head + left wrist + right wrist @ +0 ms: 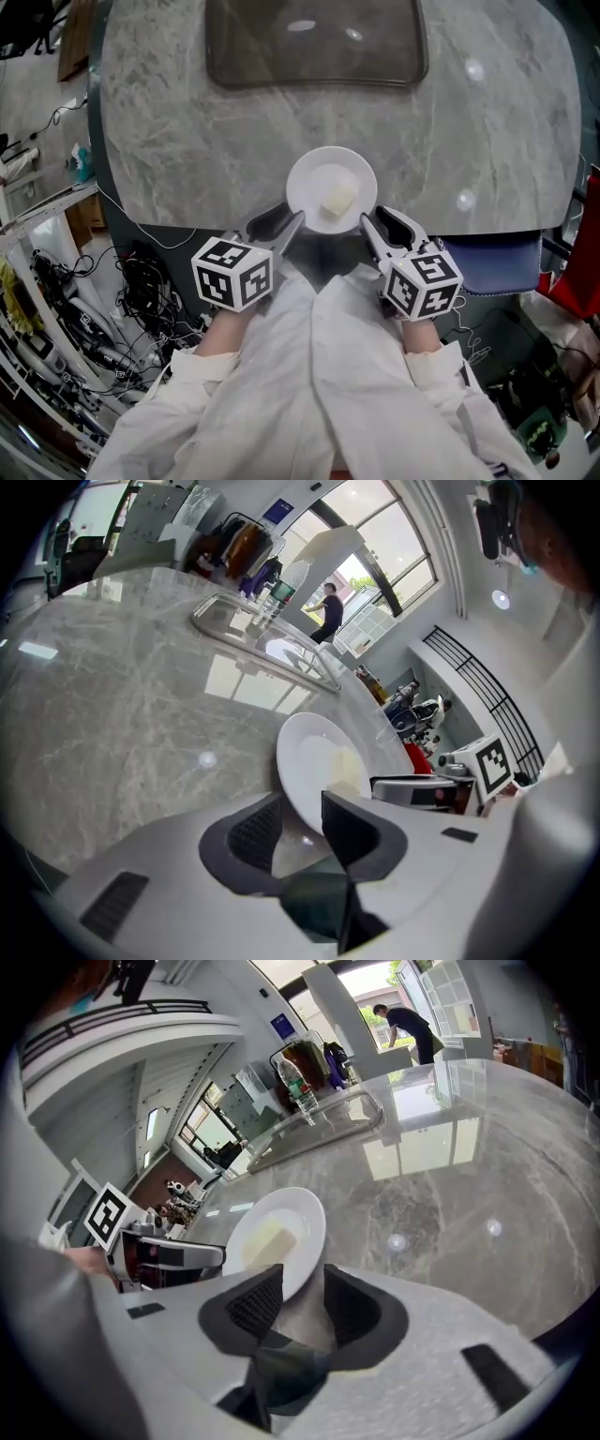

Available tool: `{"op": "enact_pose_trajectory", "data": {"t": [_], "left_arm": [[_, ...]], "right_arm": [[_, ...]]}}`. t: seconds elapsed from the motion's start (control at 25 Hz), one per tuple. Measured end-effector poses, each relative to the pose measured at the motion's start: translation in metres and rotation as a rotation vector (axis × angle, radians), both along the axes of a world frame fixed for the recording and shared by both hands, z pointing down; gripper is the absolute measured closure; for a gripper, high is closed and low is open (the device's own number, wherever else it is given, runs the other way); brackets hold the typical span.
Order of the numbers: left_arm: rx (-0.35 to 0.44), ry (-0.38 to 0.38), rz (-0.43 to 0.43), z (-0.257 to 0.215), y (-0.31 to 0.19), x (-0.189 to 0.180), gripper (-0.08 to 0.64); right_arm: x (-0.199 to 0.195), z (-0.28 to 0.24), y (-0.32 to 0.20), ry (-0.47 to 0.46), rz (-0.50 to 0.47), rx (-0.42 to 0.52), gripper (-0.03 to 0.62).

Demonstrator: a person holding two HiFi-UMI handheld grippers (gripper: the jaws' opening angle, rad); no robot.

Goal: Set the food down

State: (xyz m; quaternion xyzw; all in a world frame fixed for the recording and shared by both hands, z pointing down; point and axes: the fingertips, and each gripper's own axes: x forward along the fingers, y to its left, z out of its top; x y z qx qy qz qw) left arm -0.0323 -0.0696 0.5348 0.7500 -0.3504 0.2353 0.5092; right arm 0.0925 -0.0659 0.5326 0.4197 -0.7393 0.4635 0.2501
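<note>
A white plate point(305, 178) rests on the grey marble counter point(169, 141) close to its near edge, with a pale yellow block of food point(338, 200) on it. My left gripper point(281, 223) is at the plate's near left rim and my right gripper point(382, 223) at its near right rim. In the left gripper view the plate point(305, 752) rim passes between the jaws of the left gripper point(302, 822), with counter showing in the gap. In the right gripper view the plate point(291, 1213) rim lies between the spread jaws of the right gripper point(302, 1302). Neither pair of pads presses on it.
A sunken sink point(314, 42) lies at the back of the counter, with bottles point(298, 1082) beside it. Cables point(141, 281) cover the floor at the left, and a blue seat point(497, 262) is at the right. A person point(330, 611) stands far off by the windows.
</note>
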Motion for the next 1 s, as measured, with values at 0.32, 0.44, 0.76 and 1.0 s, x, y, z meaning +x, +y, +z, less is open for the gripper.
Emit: {"op": "enact_pose_trajectory", "data": {"t": [0.32, 0.44, 0.76, 1.0], "left_arm": [[0.007, -0.001, -0.012, 0.0023, -0.0024, -0.0028, 0.439], [0.01, 0.004, -0.015, 0.0014, -0.0026, -0.0009, 0.44], [0.037, -0.038, 0.012, 0.004, -0.0043, -0.0006, 0.456], [0.037, 0.001, -0.011, 0.0041, -0.0072, 0.0031, 0.474]], "right_arm": [[-0.0046, 0.0035, -0.0008, -0.009, -0.016, -0.005, 0.486], [-0.0034, 0.0029, -0.0006, -0.008, -0.018, -0.009, 0.486], [-0.0028, 0.0065, -0.0023, 0.03, -0.031, -0.005, 0.523], [0.0019, 0.006, -0.0028, 0.014, -0.024, -0.003, 0.529]]}}
